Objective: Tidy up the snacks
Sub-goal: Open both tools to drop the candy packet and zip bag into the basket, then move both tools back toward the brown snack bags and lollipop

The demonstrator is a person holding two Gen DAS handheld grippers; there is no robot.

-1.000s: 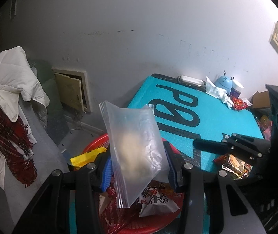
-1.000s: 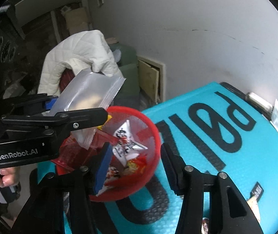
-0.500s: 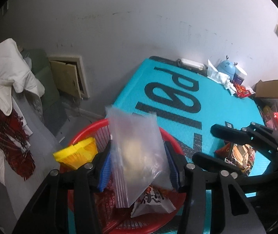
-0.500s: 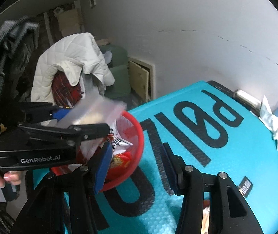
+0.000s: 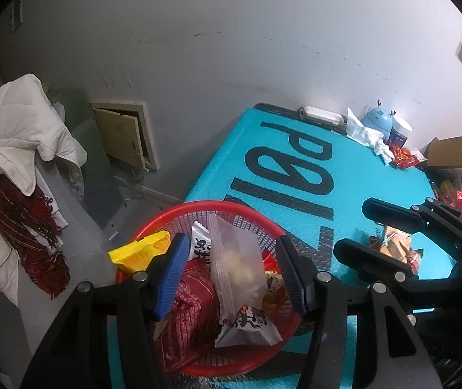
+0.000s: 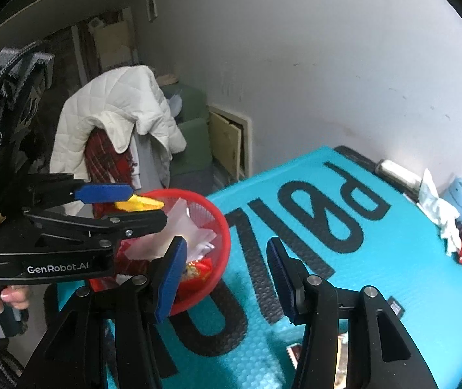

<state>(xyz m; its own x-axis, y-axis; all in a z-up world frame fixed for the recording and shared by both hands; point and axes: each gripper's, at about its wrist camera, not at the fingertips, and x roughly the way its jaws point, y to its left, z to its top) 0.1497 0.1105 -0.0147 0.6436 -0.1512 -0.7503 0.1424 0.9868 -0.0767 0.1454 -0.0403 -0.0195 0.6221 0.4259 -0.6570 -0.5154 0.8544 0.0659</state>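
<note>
My left tongs [image 5: 231, 272] have just been opening over the red basket [image 5: 231, 206] at the bench's near left corner; the clear bag [image 5: 236, 265] stands between the pads, released, resting on the other snack packets [image 5: 247, 327]. My right tongs [image 6: 227, 275] hang open and empty over the teal bench [image 6: 344, 291], beside the basket.

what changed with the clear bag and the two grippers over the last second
The left gripper carried the clear bag down into the red basket; its jaws have just been opening, and the bag now stands between them, seemingly released among the snacks. The right gripper drew back from the basket, empty. The basket stayed on the teal mat.
</note>
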